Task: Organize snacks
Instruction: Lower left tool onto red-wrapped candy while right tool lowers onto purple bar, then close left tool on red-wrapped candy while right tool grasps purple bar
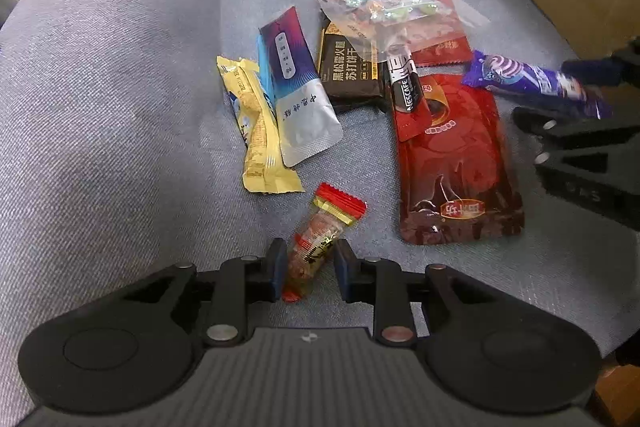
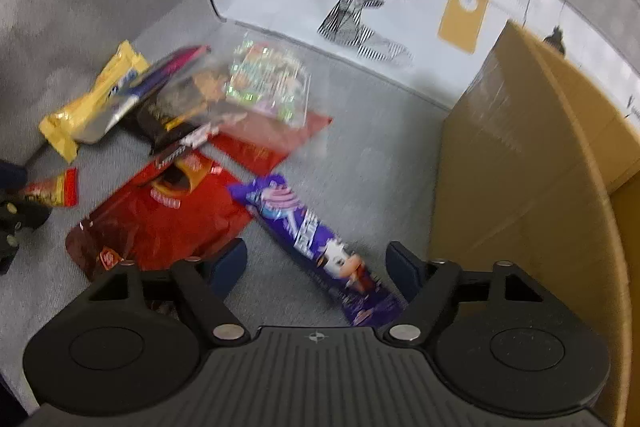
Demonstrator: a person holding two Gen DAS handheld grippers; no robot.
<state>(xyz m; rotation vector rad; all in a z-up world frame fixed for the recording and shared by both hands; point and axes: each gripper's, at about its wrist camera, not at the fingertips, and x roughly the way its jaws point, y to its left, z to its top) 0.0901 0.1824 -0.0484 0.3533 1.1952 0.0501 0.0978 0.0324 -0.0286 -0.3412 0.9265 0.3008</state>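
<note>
Here glossy crinkled snack packets [image 1: 456, 163] litter woven grey fabric [image 1: 120, 107]

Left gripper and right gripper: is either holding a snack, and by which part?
Right gripper: open, holding nothing. Left gripper: the red-and-gold candy packet sits between its pads near its lower end; a firm grip cannot be told.

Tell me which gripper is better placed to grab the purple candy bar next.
Right. The right gripper has the purple candy bar lying between its open fingers, next to the cardboard box. The left gripper sits around the small red-ended snack, further from the bar.
</note>
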